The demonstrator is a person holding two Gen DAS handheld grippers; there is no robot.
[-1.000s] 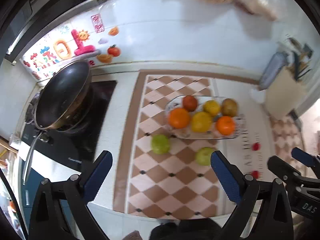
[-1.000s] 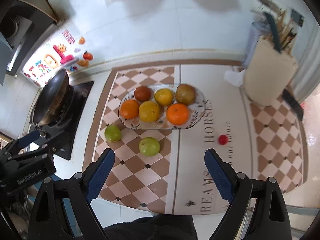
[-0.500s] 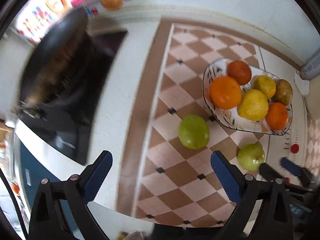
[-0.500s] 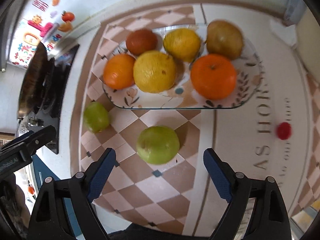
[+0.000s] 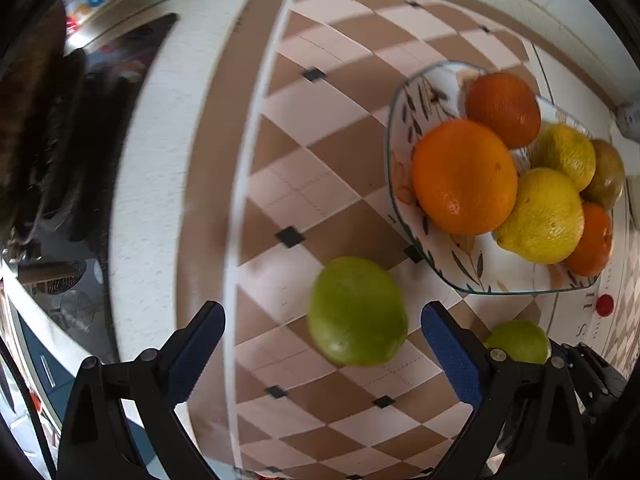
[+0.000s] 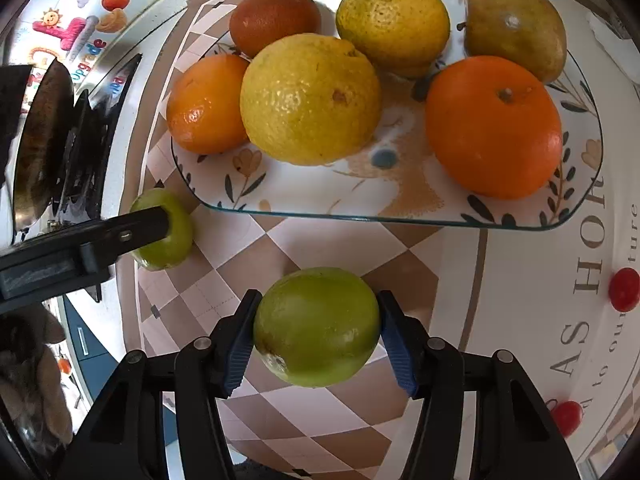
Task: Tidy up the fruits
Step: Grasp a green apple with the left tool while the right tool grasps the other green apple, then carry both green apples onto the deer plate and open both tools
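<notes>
Both grippers same build: left gripper point(image 5: 322, 344) and right gripper point(image 6: 316, 340) have black plastic arms, silver screws at the pivots, ribbed blue pads point(image 6: 236, 354) on the fingertips.

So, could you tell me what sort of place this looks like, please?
Most likely a home kitchen counter: a dark pan sits on a black stove, beside a patterned glass plate of fruit.

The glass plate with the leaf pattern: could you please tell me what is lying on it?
On the glass plate lie two oranges, two yellow citrus fruits, a dark reddish one and a brownish-green fruit. Whatever lies beneath them is covered.
</notes>
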